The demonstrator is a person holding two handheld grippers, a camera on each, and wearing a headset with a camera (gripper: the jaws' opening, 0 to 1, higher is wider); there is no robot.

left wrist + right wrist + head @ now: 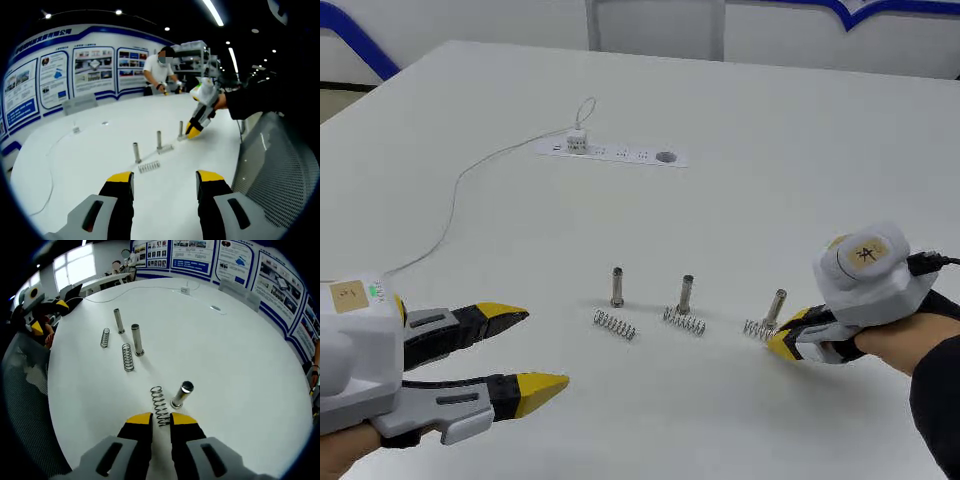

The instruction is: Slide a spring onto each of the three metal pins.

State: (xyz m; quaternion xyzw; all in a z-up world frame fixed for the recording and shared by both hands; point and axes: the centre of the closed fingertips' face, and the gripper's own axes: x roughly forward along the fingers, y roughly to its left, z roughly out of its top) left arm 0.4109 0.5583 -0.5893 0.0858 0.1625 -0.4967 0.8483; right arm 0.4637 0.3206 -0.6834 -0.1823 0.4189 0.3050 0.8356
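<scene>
Three upright metal pins stand in a row on the white table: left pin (617,287), middle pin (686,293), right pin (776,307). A spring lies flat in front of each: left spring (615,324), middle spring (684,321), right spring (756,329). My right gripper (161,420) is low on the table beside the right pin (181,395). Its jaws are nearly together around the near end of the right spring (159,400). My left gripper (535,350) hovers open at the lower left, well short of the left spring (149,166), with nothing between its fingers.
A white power strip (610,153) with a plug and a trailing cable (450,200) lies at the back of the table. A grey mesh chair (280,165) stands by the table's near edge. A person (160,70) stands at the far side.
</scene>
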